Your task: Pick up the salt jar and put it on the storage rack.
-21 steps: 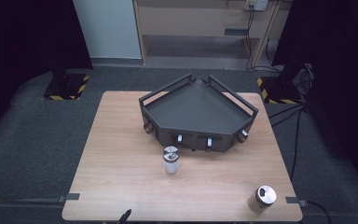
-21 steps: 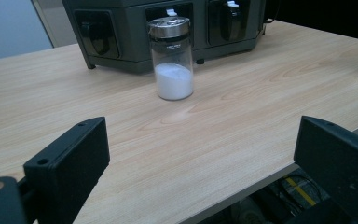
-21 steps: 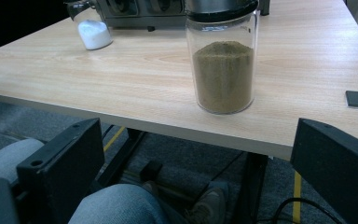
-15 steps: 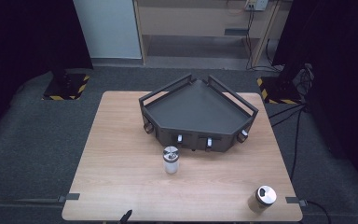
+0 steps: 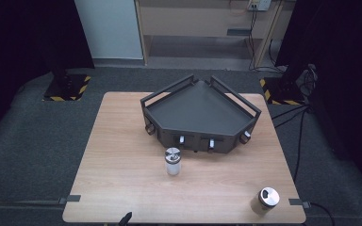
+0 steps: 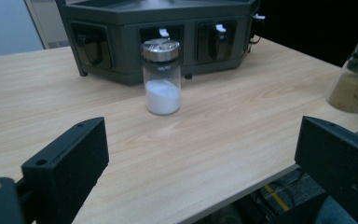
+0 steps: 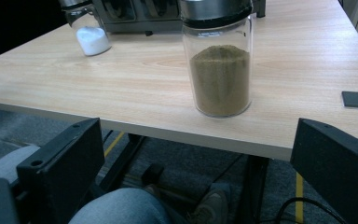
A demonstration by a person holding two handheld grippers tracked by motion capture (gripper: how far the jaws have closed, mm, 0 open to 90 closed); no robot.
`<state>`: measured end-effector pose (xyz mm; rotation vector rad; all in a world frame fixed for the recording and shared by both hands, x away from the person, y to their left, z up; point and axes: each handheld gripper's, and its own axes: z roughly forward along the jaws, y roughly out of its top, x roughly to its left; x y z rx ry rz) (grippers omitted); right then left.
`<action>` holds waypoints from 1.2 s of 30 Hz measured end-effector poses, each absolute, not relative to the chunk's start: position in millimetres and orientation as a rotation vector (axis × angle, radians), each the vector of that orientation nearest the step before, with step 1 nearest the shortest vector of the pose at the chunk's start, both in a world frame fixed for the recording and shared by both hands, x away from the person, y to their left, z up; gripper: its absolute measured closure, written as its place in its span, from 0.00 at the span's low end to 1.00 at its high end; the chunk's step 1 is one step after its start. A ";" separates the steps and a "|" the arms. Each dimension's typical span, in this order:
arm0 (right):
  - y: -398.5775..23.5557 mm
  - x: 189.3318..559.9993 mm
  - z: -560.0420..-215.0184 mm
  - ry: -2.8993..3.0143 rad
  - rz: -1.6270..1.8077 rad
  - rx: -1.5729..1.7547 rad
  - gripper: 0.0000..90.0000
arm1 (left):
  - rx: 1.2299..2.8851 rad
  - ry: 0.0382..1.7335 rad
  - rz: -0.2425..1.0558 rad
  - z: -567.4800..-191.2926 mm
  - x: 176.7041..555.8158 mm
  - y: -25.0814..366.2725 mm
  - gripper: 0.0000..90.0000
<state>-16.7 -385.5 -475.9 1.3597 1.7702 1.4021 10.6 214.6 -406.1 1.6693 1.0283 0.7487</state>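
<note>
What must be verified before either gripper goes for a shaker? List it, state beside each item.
1. Left gripper jaws apart with nothing between them: ok.
2. Right gripper jaws apart with nothing between them: ok.
3. White-powder shaker upright, standing apart from the tray: ok.
4. Brown-spice shaker upright with its lid on: ok, though it stands close to the table's near right corner.
5. Tray floor bare, so there is room to set shakers in: ok.
6. White-powder shaker's lid firmly seated: cannot tell.
</note>
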 end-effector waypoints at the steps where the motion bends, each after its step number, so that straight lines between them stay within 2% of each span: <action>1: -385.1 -16.7 -475.8 1.770 1.402 1.357 0.04 | 1.667 1.029 0.740 -404.1 11.6 213.9 0.02; 10: -385.9 -13.6 -476.7 1.790 1.401 1.351 0.04 | 1.687 0.993 0.723 -389.3 35.5 204.5 0.02; 36: -388.9 -10.5 -479.4 1.784 1.387 1.376 0.04 | 1.754 1.021 0.708 -418.5 124.3 173.3 0.02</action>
